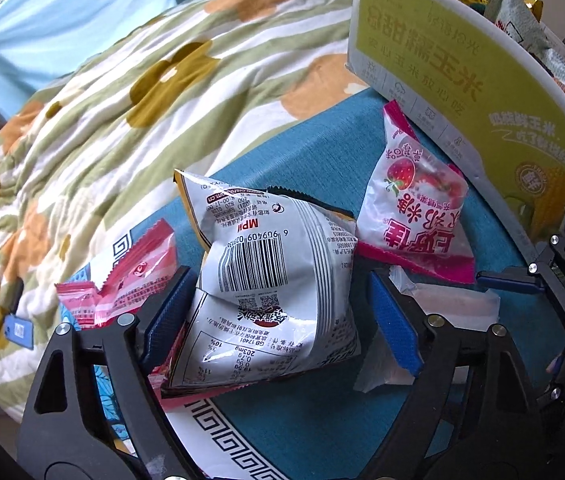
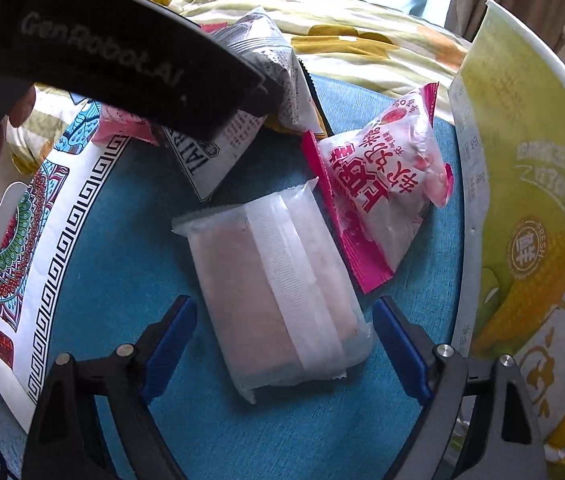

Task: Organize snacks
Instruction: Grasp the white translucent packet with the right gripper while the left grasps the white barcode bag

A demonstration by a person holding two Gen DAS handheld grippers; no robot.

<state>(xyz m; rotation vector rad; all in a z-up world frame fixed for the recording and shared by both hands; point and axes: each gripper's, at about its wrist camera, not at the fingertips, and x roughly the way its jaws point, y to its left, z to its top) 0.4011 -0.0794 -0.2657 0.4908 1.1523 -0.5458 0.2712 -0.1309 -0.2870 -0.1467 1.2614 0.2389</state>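
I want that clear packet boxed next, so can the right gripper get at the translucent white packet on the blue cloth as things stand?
Probably yes. The right gripper is open with the translucent white packet lying flat between its fingers, nothing on top of it. The strawberry packet sits close beside it and may get nudged.

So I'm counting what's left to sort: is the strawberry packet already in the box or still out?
Out. The strawberry packet lies on the blue cloth beside the yellow-green box, outside its wall.
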